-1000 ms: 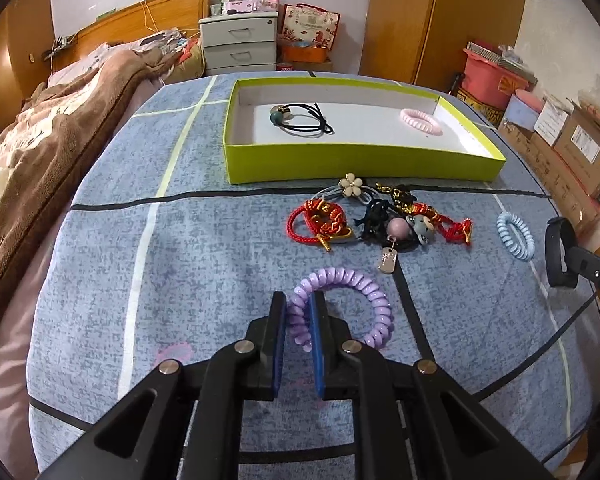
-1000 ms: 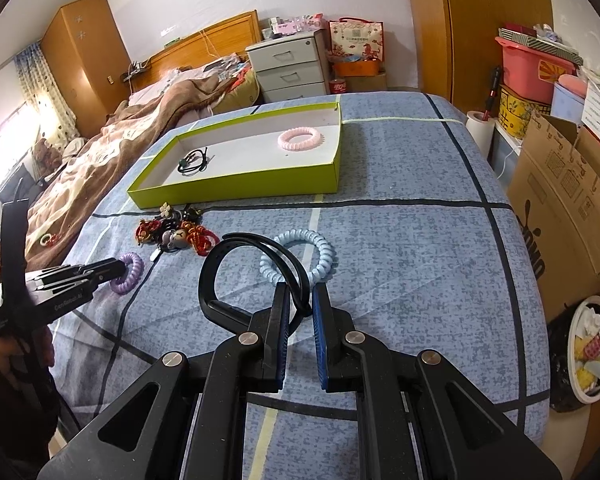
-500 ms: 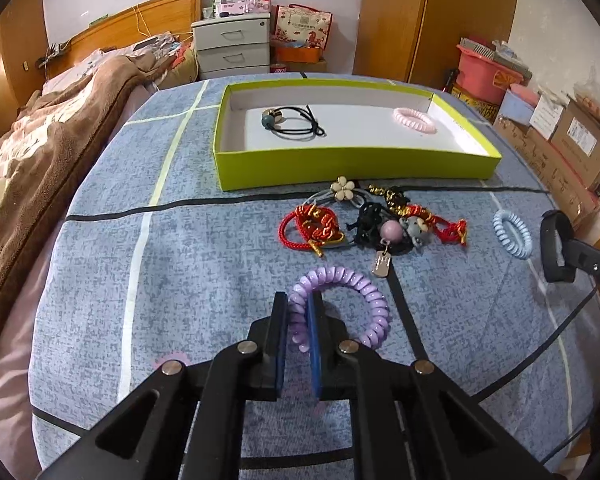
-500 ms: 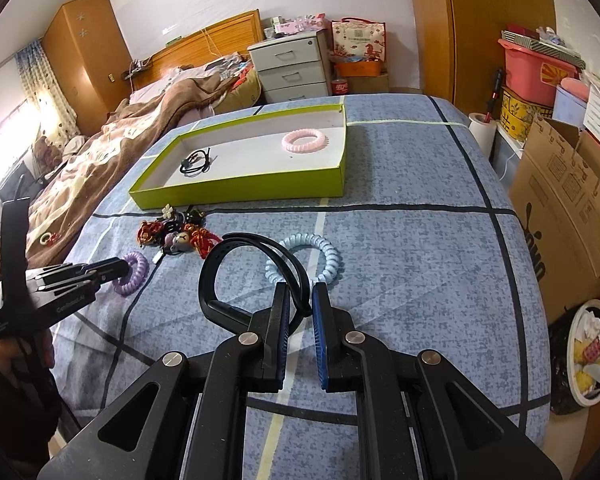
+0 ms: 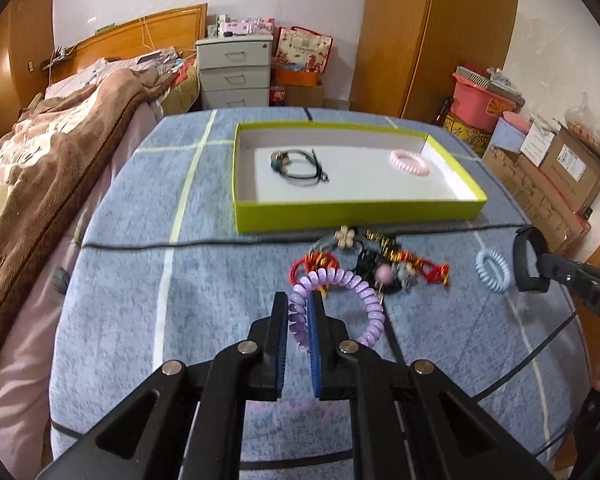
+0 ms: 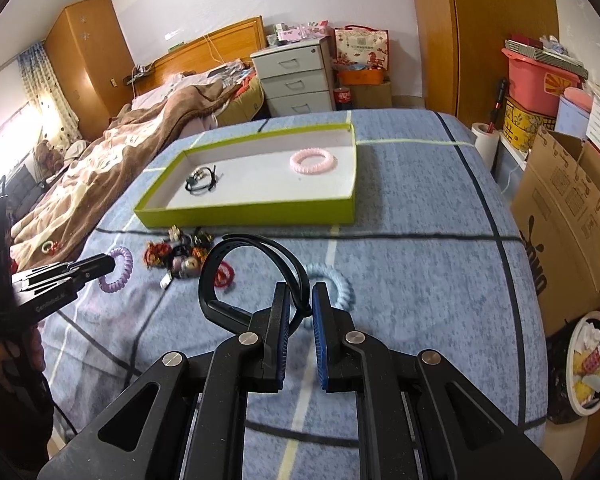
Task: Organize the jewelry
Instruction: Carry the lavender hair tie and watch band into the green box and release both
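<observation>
Two bands (image 5: 409, 161) lie in the tray (image 5: 356, 212) (trinkets (image 5: 380, 264), seemingly tangled, before it).

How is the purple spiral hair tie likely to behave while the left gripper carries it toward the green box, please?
The purple spiral hair tie probably flexes: its free loop bows out sideways from the left gripper. It looks light, a thin plastic coil. Pinched at one spot only, it may swing, yet its ridges should resist slipping.

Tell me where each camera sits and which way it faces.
Left wrist: on the left hand-held gripper, looking down at the purple hair tie it grips, toward the green box.
Right wrist: on the right hand-held gripper, which holds a black headband; a hand shows.
Shared: box, purple tie.
</observation>
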The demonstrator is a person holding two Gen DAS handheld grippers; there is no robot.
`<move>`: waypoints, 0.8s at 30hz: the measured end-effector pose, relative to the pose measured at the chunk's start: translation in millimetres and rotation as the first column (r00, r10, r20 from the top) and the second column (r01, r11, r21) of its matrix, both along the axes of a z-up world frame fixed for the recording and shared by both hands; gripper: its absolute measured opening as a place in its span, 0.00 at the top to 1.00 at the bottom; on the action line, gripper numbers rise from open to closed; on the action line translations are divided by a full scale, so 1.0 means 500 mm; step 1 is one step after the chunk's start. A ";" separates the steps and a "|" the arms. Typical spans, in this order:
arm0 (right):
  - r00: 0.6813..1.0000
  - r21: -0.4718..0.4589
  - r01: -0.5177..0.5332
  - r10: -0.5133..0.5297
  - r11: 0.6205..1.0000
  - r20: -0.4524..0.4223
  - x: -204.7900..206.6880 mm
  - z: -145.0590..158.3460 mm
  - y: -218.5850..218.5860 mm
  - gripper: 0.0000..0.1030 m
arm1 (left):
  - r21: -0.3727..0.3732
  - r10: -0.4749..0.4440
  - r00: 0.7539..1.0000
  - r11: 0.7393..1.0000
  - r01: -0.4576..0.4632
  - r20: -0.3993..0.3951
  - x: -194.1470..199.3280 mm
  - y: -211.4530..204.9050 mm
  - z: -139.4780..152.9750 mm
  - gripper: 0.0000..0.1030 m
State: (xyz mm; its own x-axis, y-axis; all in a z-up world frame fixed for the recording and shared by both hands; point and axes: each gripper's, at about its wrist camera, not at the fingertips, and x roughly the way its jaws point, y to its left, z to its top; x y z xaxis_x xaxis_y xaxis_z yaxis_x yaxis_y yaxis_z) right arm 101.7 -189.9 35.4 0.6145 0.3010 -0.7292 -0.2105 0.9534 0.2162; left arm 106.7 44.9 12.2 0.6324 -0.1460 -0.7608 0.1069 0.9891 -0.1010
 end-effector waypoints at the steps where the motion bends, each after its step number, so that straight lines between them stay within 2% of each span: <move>1: 1.000 0.000 0.000 0.000 1.000 0.004 0.005 0.004 0.003 0.88 | 0.000 0.001 1.000 1.000 -0.001 0.007 0.005 0.001 0.006 0.90; 6: 1.000 -0.008 -0.001 0.001 1.000 0.022 0.047 0.025 0.023 0.88 | -0.006 -0.005 0.999 1.000 0.005 0.041 0.041 0.000 0.036 0.90; 13: 1.000 -0.022 -0.009 0.010 1.000 0.022 0.131 0.039 0.054 0.88 | -0.020 -0.011 0.999 1.000 0.012 0.050 0.097 -0.002 0.050 0.90; 24: 0.999 0.000 -0.007 0.007 1.000 -0.051 0.269 0.001 0.082 0.88 | -0.022 -0.014 1.000 1.000 0.014 0.014 0.173 -0.010 0.028 0.90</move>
